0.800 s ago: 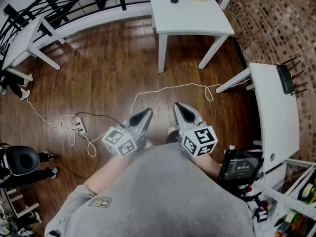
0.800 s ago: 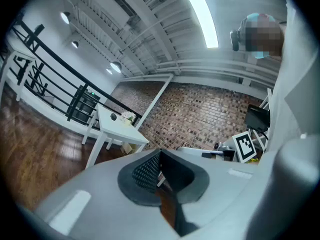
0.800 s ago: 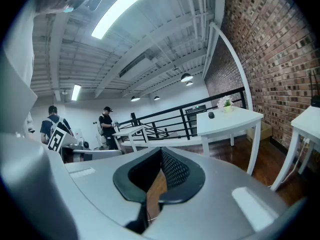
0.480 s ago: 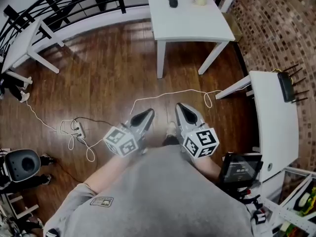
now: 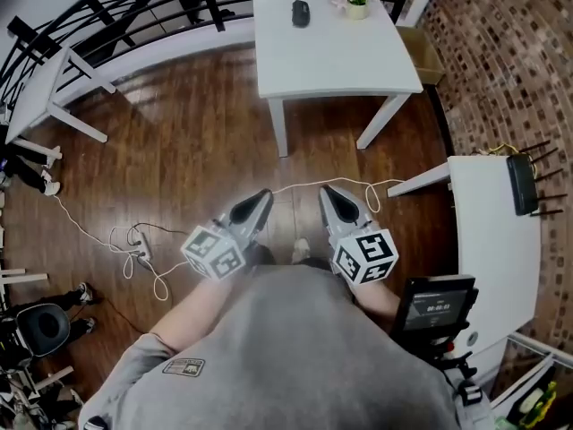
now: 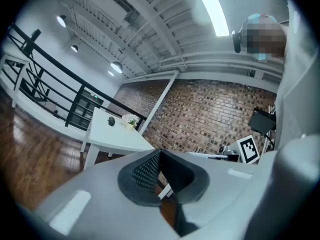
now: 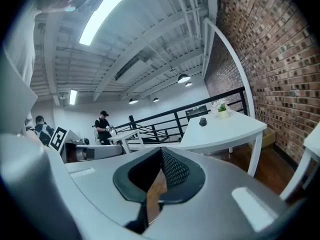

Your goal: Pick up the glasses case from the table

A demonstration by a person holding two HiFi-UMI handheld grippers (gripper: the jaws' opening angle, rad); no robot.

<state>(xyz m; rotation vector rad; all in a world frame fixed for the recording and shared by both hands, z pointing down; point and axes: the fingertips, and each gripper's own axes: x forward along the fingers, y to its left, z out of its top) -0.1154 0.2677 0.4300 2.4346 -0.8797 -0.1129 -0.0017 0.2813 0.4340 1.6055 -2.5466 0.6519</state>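
Note:
The glasses case (image 5: 301, 12) is a small dark oval lying on the far part of a white table (image 5: 331, 56), next to a small potted plant (image 5: 356, 3). My left gripper (image 5: 255, 206) and right gripper (image 5: 333, 200) are held side by side close to my body over the wooden floor, well short of the table. Both are shut with nothing between the jaws. The case (image 6: 111, 121) shows far off in the left gripper view beyond the left gripper (image 6: 160, 156). In the right gripper view the case (image 7: 202, 122) lies far past the right gripper (image 7: 161, 156).
A second white table (image 5: 497, 231) with a black router (image 5: 522, 171) stands at the right, and a third table (image 5: 36, 70) at the left. White cables and a power strip (image 5: 134, 240) lie on the floor. A black railing (image 5: 134, 7) runs behind. A screen device (image 5: 434, 307) is near my right elbow.
The white table with the case has slid lower in the head view and more of it shows. Both grippers keep their place in front of my body, still shut.

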